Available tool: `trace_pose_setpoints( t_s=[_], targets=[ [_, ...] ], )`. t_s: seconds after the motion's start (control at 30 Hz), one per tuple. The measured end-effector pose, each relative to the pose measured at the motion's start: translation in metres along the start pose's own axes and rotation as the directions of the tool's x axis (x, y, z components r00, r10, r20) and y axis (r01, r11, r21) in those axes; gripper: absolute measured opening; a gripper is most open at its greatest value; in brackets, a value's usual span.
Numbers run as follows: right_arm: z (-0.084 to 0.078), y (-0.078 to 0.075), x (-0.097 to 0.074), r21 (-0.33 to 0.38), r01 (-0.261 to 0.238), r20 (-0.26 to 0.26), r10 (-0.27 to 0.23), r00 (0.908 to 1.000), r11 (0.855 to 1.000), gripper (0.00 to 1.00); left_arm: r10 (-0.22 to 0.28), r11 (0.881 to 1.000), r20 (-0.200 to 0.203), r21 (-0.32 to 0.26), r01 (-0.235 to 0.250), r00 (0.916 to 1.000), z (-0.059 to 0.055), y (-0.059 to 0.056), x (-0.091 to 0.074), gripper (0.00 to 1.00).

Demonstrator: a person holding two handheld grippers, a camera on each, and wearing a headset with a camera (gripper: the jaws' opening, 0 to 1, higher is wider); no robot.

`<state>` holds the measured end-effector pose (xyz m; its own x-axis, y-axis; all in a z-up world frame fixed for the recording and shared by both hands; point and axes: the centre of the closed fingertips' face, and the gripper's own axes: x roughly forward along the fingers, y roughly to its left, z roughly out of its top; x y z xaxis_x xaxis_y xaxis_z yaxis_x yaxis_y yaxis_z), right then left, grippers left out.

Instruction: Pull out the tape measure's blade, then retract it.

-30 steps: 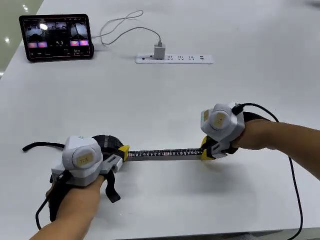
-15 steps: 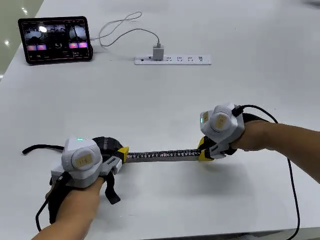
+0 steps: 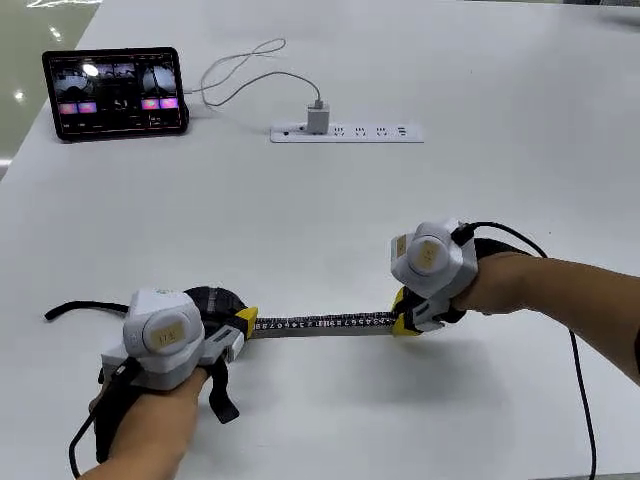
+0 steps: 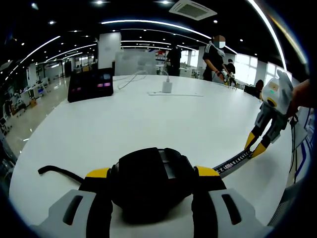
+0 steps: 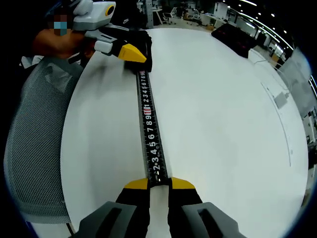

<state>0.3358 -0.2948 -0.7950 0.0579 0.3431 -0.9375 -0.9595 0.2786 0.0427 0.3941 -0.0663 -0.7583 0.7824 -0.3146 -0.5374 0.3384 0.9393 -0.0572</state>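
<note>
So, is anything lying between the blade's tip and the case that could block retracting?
Nothing visible. The blade runs straight over bare table from the right gripper to the case held in the left gripper.

Blade: numerals 2–9, red mark probably 10, then 1–9.

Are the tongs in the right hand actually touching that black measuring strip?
Touching. The right gripper view shows the right tongs shut on the end of the blade, with no gap on either side.
</note>
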Motion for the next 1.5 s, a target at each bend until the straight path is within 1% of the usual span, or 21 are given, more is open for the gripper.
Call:
trace_pose_setpoints(
  t_s=[0.1, 0.27, 0.47, 0.6, 0.73, 0.93, 1.03, 1.1, 1.17, 1.3, 1.43, 1.5],
  targets=[
    [0.002, 0.001, 0.001, 0.001, 0.006, -0.005, -0.006, 1.0000, 1.000, 0.09, 0.001, 1.000, -0.001, 0.000, -0.001, 1.0000, 0.000, 0.000, 0.000, 0.60],
    [0.003, 0.000, 0.001, 0.025, 0.011, -0.008, -0.011, 0.9999, 1.000, 0.09, -0.002, 1.000, -0.005, 0.000, 0.002, 1.0000, 0.000, 0.000, 0.001, 0.60],
    [0.005, 0.001, 0.002, 0.013, 0.018, -0.013, -0.017, 0.9998, 1.000, 0.09, -0.002, 1.000, -0.002, 0.000, 0.002, 1.0000, 0.000, 0.000, 0.000, 0.61],
    [0.006, 0.001, 0.002, 0.027, 0.015, -0.009, -0.014, 0.9999, 1.000, 0.09, -0.001, 1.000, -0.001, 0.000, 0.001, 1.0000, 0.000, 0.000, 0.000, 0.61],
    [0.007, 0.002, 0.003, 0.001, 0.014, -0.012, -0.014, 0.9998, 1.000, 0.10, 0.000, 1.000, -0.003, 0.000, 0.000, 1.0000, 0.000, 0.000, 0.000, 0.61],
    [0.009, 0.001, 0.004, 0.004, 0.015, -0.004, -0.015, 0.9999, 1.000, 0.10, -0.001, 1.000, -0.003, 0.001, 0.001, 1.0000, 0.000, 0.000, 0.000, 0.61],
    [0.010, 0.001, 0.004, 0.012, 0.015, -0.003, -0.015, 0.9999, 1.000, 0.10, 0.001, 1.000, -0.004, 0.001, -0.001, 1.0000, 0.000, 0.000, 0.000, 0.61],
    [0.011, 0.001, 0.005, 0.040, 0.021, -0.005, -0.021, 0.9998, 0.999, 0.09, 0.000, 1.000, -0.003, 0.002, 0.000, 1.0000, 0.000, 0.000, 0.000, 0.61],
    [0.012, 0.001, 0.005, 0.031, 0.027, -0.011, -0.027, 0.9996, 0.999, 0.09, 0.000, 1.000, -0.005, 0.002, 0.000, 1.0000, 0.000, 0.000, 0.000, 0.61],
    [0.013, 0.001, 0.005, 0.011, 0.021, -0.011, -0.021, 0.9997, 1.000, 0.09, 0.000, 1.000, -0.007, 0.002, 0.000, 1.0000, 0.000, 0.000, 0.000, 0.61],
    [0.015, 0.001, 0.006, 0.017, 0.027, -0.009, -0.027, 0.9996, 0.999, 0.10, -0.001, 1.000, -0.006, 0.001, 0.001, 1.0000, 0.000, 0.000, 0.000, 0.61],
    [0.016, 0.001, 0.007, -0.008, 0.028, -0.010, -0.028, 0.9995, 1.000, 0.10, -0.002, 1.000, -0.006, 0.002, 0.002, 1.0000, 0.000, 0.000, 0.000, 0.61]
  ],
)
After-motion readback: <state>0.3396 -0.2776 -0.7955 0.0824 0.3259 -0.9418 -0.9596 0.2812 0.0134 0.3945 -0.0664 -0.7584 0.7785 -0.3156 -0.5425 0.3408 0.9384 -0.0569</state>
